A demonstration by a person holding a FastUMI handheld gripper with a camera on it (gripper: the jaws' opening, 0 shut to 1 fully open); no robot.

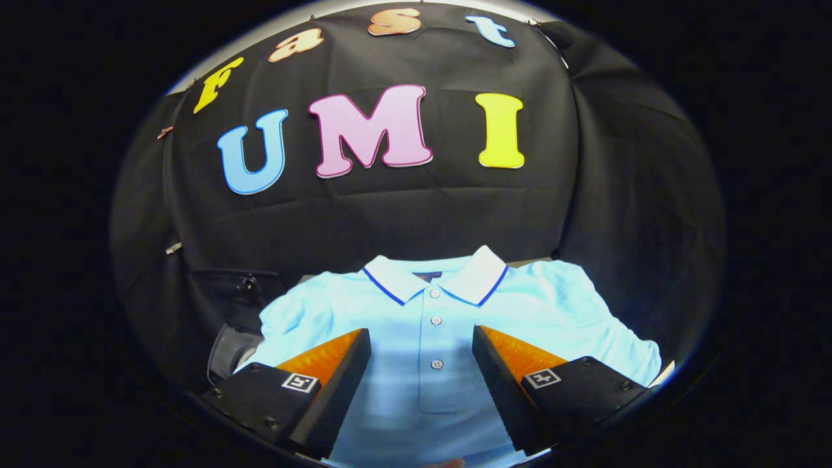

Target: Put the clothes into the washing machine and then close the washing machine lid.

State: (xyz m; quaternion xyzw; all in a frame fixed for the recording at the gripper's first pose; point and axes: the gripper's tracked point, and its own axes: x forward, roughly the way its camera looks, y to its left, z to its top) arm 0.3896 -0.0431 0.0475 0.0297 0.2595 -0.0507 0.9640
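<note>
While our gripper (421, 338) gapes wide (empty), the light-blue white-collared polo shirt (435, 312) lies beneath, collar toward 12 o'clock.

Light-blue polo shirt (448, 312), white collar (478, 273)

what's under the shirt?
The shirt lies spread flat and covers what it rests on. A rounded grey object pokes out beside its sleeve. The gripper hangs open above the button placket.
</note>
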